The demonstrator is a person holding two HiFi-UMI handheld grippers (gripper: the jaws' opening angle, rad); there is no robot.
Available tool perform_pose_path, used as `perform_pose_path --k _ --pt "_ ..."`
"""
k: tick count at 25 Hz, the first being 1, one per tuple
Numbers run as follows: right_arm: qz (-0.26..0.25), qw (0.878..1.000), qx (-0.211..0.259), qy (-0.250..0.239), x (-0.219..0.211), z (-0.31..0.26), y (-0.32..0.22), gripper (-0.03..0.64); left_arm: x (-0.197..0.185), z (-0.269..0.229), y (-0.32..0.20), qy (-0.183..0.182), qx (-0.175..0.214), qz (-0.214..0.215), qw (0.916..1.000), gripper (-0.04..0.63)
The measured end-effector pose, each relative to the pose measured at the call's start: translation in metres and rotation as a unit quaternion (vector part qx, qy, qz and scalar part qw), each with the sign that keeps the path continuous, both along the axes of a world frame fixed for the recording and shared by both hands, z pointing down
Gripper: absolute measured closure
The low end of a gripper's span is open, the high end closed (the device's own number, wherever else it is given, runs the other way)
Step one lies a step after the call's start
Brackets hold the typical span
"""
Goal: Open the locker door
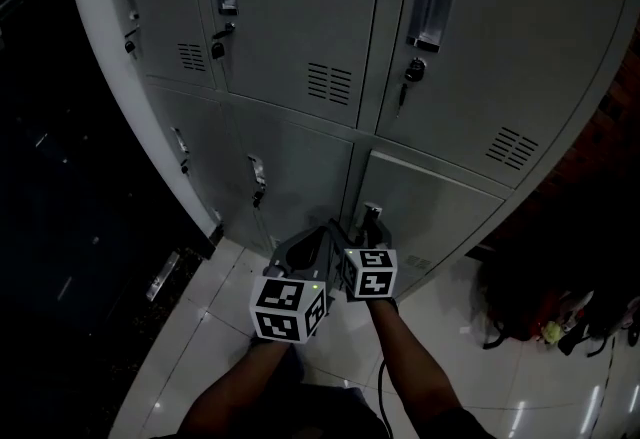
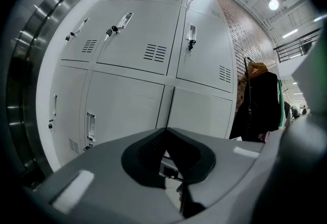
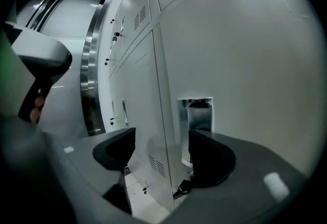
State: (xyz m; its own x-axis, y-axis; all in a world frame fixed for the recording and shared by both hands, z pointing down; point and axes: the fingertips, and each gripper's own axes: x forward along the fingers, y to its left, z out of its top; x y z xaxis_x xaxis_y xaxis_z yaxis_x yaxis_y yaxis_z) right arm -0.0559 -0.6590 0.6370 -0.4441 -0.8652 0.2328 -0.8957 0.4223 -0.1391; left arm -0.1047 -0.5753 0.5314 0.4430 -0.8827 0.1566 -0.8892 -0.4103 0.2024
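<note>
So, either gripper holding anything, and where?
Nothing held. Jaws of the right gripper stand apart near the recessed handle of the locker door, not closed on it; the left gripper is shut, empty.

The lockers (image 1: 300, 17) are plain pale grey; their vent slots (image 1: 329, 83) read as dark horizontal stripes; the recessed handle (image 3: 196, 113) on the locker door (image 3: 245, 65) is bright silver. My left gripper (image 2: 166, 132) and right gripper (image 3: 161, 149) are grey with black jaw pads; the marker cubes (image 1: 288, 308) carry black squares on white. The floor (image 1: 225, 302) is white gloss tile; the wall (image 2: 240, 29) is red-brown brick.
</note>
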Motion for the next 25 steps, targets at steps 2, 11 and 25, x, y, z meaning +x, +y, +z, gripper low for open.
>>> perform_pose_path --k 2,11,25 --pt "-0.002 1.000 -0.003 0.003 0.000 0.000 0.007 0.313 0.001 -0.003 0.006 0.003 -0.002 0.000 1.0000 0.591" --pt "-0.021 0.999 -0.029 0.014 0.000 0.000 0.051 0.380 0.008 -0.014 0.042 0.002 -0.016 -0.003 0.9999 0.591" --pt "-0.042 0.997 -0.048 0.039 0.015 0.003 0.118 0.457 0.031 -0.025 0.088 0.002 -0.026 -0.003 0.9997 0.591"
